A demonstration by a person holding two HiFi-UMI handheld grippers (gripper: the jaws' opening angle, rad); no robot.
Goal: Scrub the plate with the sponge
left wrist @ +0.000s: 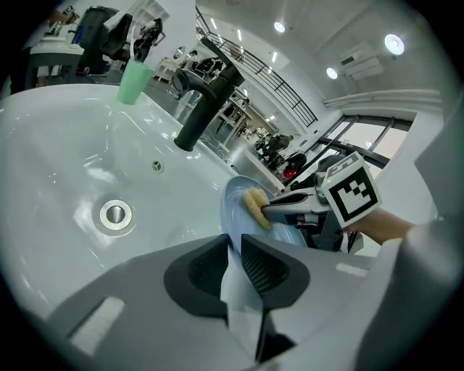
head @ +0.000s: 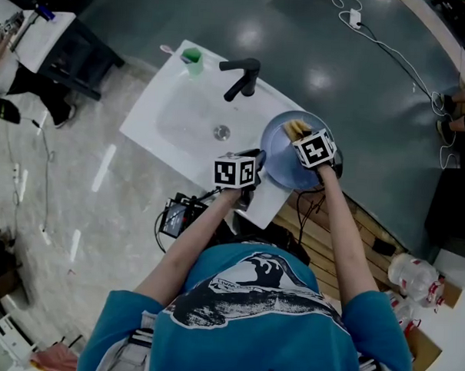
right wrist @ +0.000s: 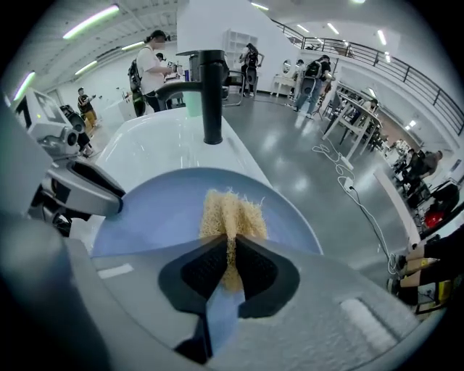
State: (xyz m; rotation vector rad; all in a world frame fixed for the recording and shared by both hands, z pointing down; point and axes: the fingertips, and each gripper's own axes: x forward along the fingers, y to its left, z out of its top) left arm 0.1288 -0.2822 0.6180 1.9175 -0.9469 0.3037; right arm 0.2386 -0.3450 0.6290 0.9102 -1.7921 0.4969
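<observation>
Two grips: left tongs [left wrist: 233, 248] on plate [left wrist: 235, 204], right tongs [right wrist: 232, 250] on sponge [right wrist: 230, 214].

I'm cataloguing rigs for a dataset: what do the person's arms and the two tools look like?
The left tool and right tool match: light grey bodies, black ribbed pads, each carrying a white cube bearing black square markers. The person wears a teal T-shirt with short sleeves and a dark-and-white print; forearms are bare.

The person wears a teal short-sleeved T-shirt [head: 233, 350] with a black-and-white graphic, low in the head view. The left gripper [left wrist: 235, 264] and right gripper [right wrist: 230, 264] are grey with black ribbed pads [left wrist: 264, 267], each bearing a white, black-marked cube [head: 237, 172].
</observation>
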